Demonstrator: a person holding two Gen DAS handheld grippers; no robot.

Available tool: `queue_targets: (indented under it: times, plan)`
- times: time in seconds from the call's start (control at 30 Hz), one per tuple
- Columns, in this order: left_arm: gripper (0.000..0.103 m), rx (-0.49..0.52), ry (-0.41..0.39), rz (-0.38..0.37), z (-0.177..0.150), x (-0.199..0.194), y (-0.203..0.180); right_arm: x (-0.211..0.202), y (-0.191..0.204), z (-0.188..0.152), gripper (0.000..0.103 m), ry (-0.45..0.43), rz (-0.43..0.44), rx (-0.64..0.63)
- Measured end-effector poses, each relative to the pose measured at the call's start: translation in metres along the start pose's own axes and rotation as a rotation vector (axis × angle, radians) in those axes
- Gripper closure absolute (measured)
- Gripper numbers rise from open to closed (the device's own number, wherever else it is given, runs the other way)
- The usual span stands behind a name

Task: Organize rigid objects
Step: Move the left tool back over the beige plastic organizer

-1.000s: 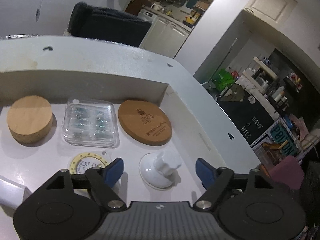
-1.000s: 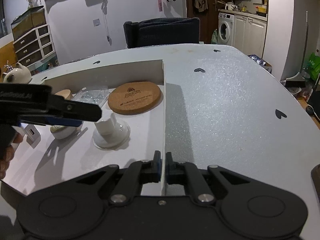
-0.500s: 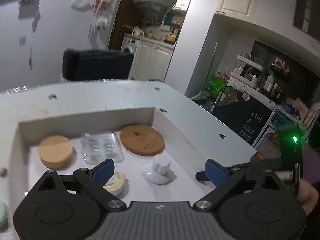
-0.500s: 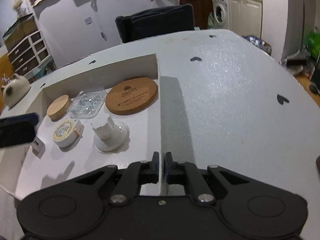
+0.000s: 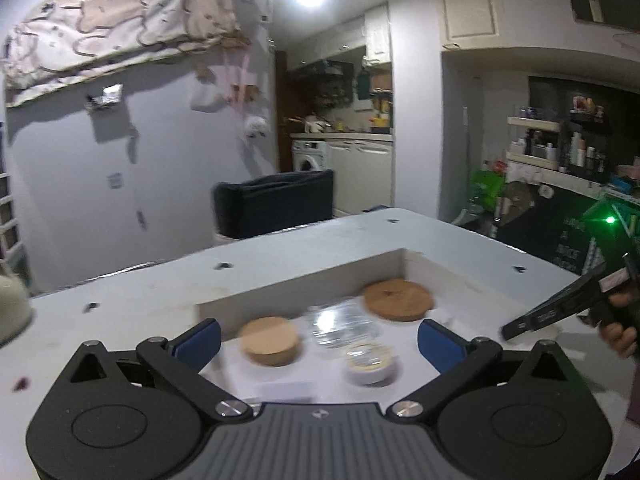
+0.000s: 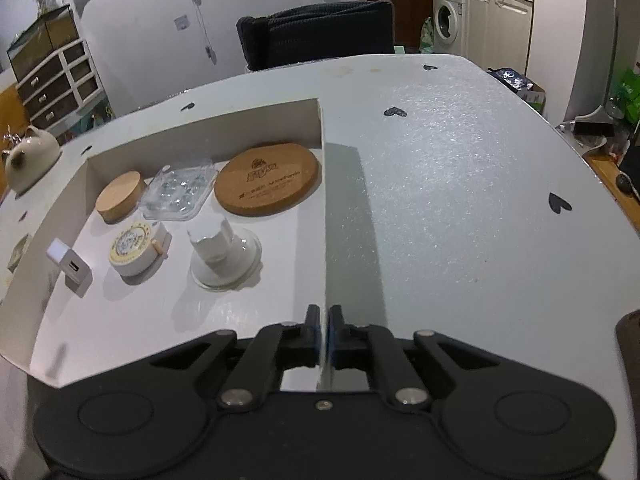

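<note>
Right wrist: right gripper [image 6: 324,316] fingers pinching upright box wall [image 6: 321,216], long axis receding; left gripper [image 5: 319,338] fingers spread.

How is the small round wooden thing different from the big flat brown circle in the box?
The small cork lid is thick and chunky; the cork coaster is thin and flat. The coaster is much wider than the lid. The coaster has a printed picture and words on top; the lid's top is plain. The lid is paler, the coaster darker brown. Both are round, lie flat, and sit along the box's back wall.
</note>
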State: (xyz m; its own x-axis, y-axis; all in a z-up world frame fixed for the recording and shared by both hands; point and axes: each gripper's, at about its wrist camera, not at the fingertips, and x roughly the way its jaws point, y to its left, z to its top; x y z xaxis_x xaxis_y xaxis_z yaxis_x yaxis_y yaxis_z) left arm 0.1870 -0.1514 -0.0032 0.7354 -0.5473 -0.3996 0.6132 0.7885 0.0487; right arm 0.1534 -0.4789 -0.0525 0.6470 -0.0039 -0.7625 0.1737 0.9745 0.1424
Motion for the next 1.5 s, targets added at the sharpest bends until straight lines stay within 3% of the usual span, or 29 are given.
queue_targets:
  times: [0.2,0.57,0.97,1.3,1.5]
  plan:
    - [0.0,-0.012,-0.001,0.094,-0.014,-0.017,0.057,0.006,-0.01,0.0,0.097,0.002,0.027,0.102]
    - [0.0,-0.045,0.035,0.204,-0.036,-0.005,0.138,0.008,-0.003,0.004,0.096,0.011,0.012,0.005]
    - [0.0,-0.008,0.132,0.088,-0.071,0.02,0.157,0.007,0.015,0.005,0.096,0.019,-0.062,-0.14]
    - [0.001,-0.041,0.167,0.091,-0.084,0.03,0.169,0.009,0.014,0.011,0.096,0.058,-0.066,-0.114]
    - [0.007,-0.054,0.177,0.083,-0.083,0.033,0.172,0.008,0.007,0.009,0.095,0.043,-0.046,-0.094]
